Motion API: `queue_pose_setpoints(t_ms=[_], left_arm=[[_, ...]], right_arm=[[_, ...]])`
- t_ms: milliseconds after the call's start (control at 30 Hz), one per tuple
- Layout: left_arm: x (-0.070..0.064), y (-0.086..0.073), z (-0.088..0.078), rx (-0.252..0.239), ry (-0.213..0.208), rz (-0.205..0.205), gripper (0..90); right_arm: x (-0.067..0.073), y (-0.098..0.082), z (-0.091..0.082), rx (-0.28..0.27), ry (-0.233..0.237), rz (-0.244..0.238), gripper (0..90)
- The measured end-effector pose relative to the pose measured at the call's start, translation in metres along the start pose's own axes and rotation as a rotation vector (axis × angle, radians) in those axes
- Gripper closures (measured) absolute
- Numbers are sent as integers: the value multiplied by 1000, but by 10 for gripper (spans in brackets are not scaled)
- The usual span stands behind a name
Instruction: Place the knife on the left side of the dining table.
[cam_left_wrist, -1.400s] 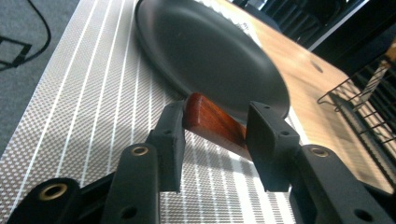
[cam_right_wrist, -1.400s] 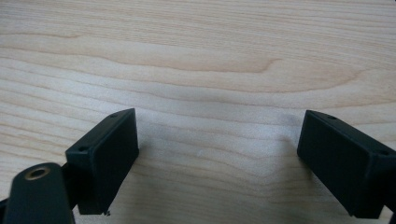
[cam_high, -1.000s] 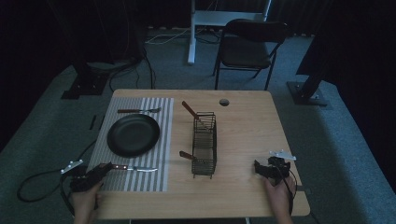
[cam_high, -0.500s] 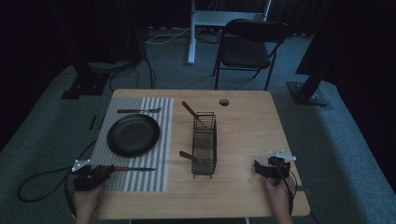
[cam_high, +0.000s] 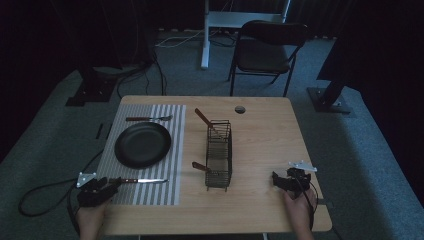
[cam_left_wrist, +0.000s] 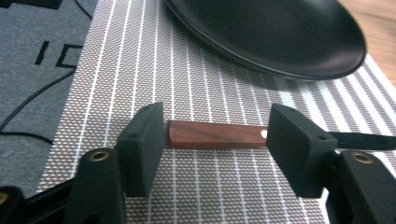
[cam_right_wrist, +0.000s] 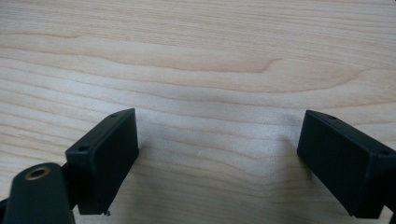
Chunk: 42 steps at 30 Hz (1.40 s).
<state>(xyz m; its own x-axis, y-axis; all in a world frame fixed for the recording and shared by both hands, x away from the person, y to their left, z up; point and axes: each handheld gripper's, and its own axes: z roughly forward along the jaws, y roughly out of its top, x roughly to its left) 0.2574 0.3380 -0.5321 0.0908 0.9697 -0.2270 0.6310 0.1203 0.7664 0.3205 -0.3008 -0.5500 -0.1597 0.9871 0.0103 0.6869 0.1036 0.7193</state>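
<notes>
On the striped placemat (cam_high: 150, 150) below the black plate (cam_high: 143, 144), we are seeing the left gripper (cam_high: 113, 184) backing off spread-jawed from the laid knife (cam_high: 143, 181), place setting apparently progressing, right gripper (cam_high: 276, 181) idling unclenched on bare table (cam_high: 260, 140)

knife (cam_left_wrist: 215, 135) blade: behind claw | plate (cam_left_wrist: 280, 37): cropped, perhaps half

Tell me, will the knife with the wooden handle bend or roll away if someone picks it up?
Probably neither. The knife looks stiff: a straight metal blade and a solid wooden handle. That handle looks flat-sided, so it should lie still on the striped placemat rather than roll. Held by the handle alone, the blade end might dip a little. The left tool is open around the handle.
</notes>
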Motion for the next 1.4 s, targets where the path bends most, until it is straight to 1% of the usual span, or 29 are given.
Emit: queue_pose_setpoints(t_ms=[133, 167, 233, 267, 300, 333, 367, 400, 433, 467, 500, 533, 567, 600, 733, 767, 800, 833, 867, 900, 933, 1033, 1100, 1167, 1233, 1267, 1367, 1400], left_arm=[[-2, -1, -3, -4, -10, 9, 321], [-4, -1, -5, 0, -11, 25, 321], [-6, -3, -6, 13, -11, 33, 264], [-8, -4, -6, 25, 2, 44, 208], [-9, -5, -7, 36, 16, 64, 167], [-11, -7, -8, 39, 25, 79, 167], [-12, -8, -8, 41, 40, 82, 133], [-12, -8, -9, 51, 50, 87, 78], [-12, -9, -10, 52, 52, 94, 77], [-12, -10, -10, 46, 52, 91, 77], [-12, -10, -11, 52, 55, 90, 76], [-12, -10, -11, 52, 55, 90, 26], [-12, -11, -10, 68, 57, 97, 26], [-11, -12, -9, 79, 61, 100, 3], [-12, -15, -9, 72, 71, 115, 2], [-14, -19, -8, 59, 97, 144, 2], [-14, -20, -7, 58, 101, 155, 3], [-14, -21, -6, 66, 99, 159, 3], [-14, -22, -5, 74, 112, 163, 3], [-14, -22, -5, 71, 124, 169, 3], [-14, -22, -5, 71, 124, 169, 3], [-14, -23, -6, 67, 143, 185, 3], [-13, -24, -5, 83, 155, 176, 3], [-12, -24, -6, 73, 166, 175, 3], [-11, -24, -6, 79, 177, 174, 3], [-10, -24, -6, 78, 175, 171, 3], [-10, -24, -7, 77, 194, 184, 3], [-10, -24, -7, 77, 198, 182, 3]], right_arm=[[0, 0, 0, 0, 0, 0, 115], [0, 0, 0, 0, 0, -1, 115], [0, 0, 0, 0, 0, 0, 115], [0, 0, 0, 0, 0, 0, 115], [0, 0, 0, 0, 0, 0, 115], [0, 0, 0, 0, 0, 0, 115], [0, 0, 0, 0, 0, 0, 115], [0, 0, 0, 0, 0, 0, 115], [0, 0, 0, 0, 0, 0, 115], [0, 0, 0, 0, 0, -1, 115], [0, 0, 0, 0, 0, 0, 115], [0, 0, 0, 0, 0, 0, 115], [0, 0, 0, 0, 0, 0, 115], [0, 0, 0, 0, 0, 0, 115], [0, 0, 0, 0, 0, 0, 115], [0, 0, 0, 0, 0, 0, 115], [0, 0, 0, 0, 0, 0, 115], [0, 0, 0, 0, 0, 0, 115], [0, 0, 0, 0, 0, 0, 115], [0, 0, 0, 0, 0, 0, 115], [0, 0, 0, 0, 0, 0, 115], [0, 0, 0, 0, 0, 0, 115], [0, 0, 0, 0, 0, 0, 115], [0, 0, 0, 0, 0, 0, 115], [0, 0, 0, 0, 0, 0, 115], [0, 0, 0, 0, 0, 0, 115], [0, 0, 0, 0, 0, 0, 115], [0, 0, 0, 0, 0, 0, 115]])
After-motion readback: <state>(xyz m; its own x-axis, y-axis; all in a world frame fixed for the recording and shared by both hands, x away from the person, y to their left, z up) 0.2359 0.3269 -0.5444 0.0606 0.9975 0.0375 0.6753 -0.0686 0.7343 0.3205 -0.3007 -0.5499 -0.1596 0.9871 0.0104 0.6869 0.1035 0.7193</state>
